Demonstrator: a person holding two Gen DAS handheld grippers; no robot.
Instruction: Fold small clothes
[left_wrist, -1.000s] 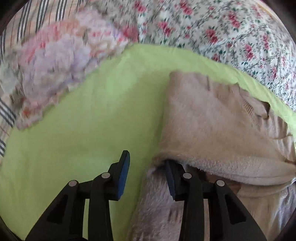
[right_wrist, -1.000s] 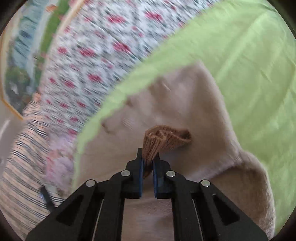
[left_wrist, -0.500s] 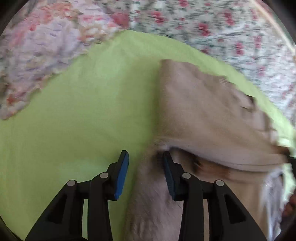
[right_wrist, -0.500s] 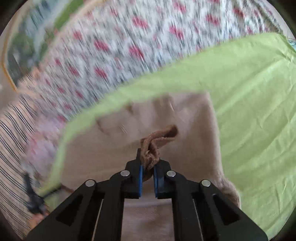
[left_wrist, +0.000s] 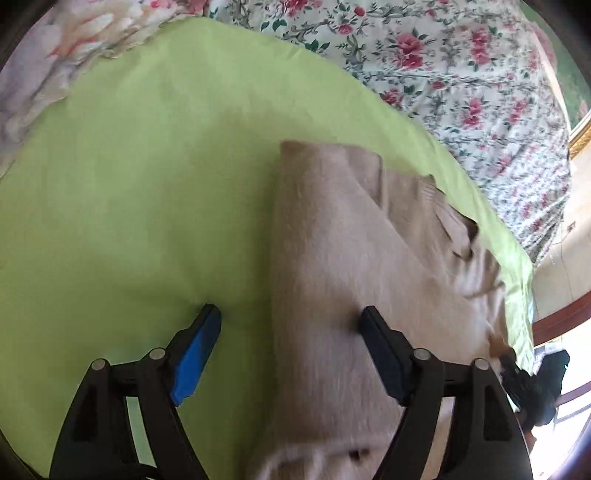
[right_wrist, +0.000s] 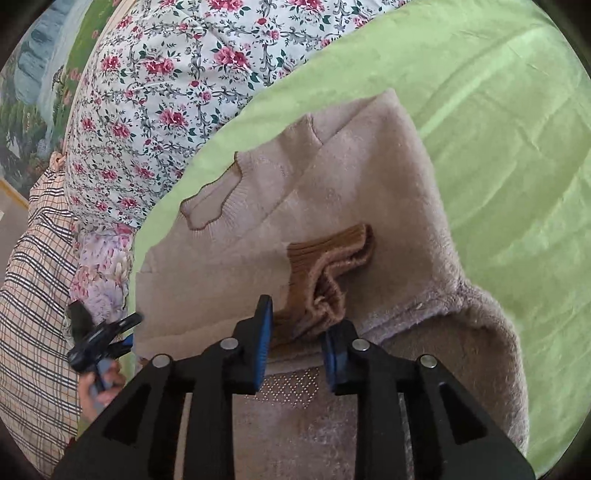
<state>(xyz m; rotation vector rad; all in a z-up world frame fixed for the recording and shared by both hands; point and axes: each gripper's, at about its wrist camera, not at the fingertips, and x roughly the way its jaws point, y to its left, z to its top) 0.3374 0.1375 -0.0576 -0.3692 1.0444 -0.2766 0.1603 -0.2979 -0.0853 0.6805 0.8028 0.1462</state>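
Note:
A fuzzy beige sweater lies folded on the lime green sheet. My left gripper points down over the sweater's left edge. Its jaws are opening wide, one finger over the sheet and one over the sweater, and nothing is pinched. In the right wrist view the sweater shows its brown ribbed cuff lying on top. My right gripper sits just behind the cuff. Its jaws are opening, the cuff's near end is loose between the tips, and the pads are off it.
A rose-print quilt borders the sheet at the back. A plaid cloth and a pastel flowered pillow lie at the side. A hand with the other gripper shows at the sweater's left edge. Bare green sheet stretches to the right.
The left gripper swung across and opened wide, and the sweater's flap now lies flat. The right gripper let go of the brown cuff, which has settled on the sweater.

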